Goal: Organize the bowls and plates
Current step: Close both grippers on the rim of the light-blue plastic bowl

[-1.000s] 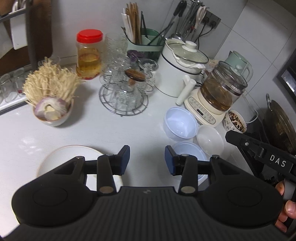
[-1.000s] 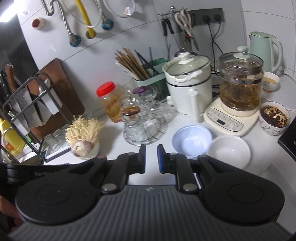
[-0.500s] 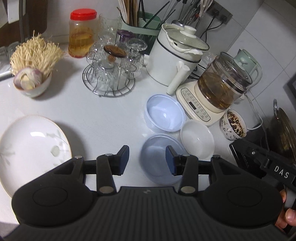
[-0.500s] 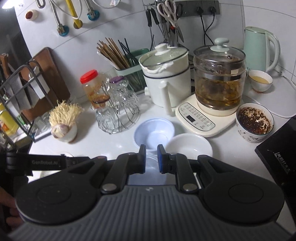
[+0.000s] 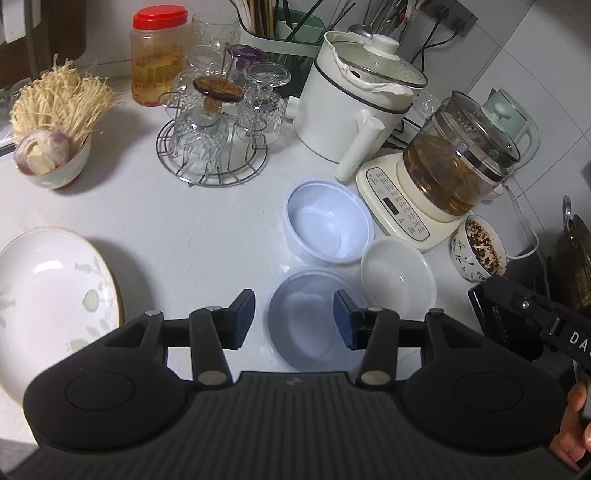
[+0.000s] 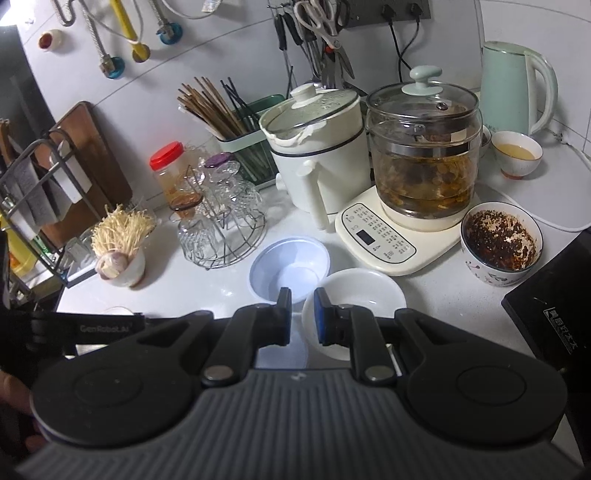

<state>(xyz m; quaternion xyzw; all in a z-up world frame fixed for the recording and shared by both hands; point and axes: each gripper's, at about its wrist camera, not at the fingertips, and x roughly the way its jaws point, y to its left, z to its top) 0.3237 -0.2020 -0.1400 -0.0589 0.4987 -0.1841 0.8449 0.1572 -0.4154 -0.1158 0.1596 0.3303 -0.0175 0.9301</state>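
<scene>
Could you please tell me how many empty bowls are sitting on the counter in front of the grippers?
3. A translucent bowl lies nearest, under the left gripper; a second translucent bowl sits behind it; a white bowl sits to their right. Others may be hidden.

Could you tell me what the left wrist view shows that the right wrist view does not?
Only the left wrist view shows the large plate with a leaf pattern at the left edge, and the whole nearest clear bowl below the left claw, whose jaws have just been opening with nothing pressed between them.

Only the right wrist view shows the scissors hanging on the wall, the small cup of yellow liquid and the cutting board.

Both share the farther clear bowl, the white bowl, the white pot and the glass kettle.
</scene>
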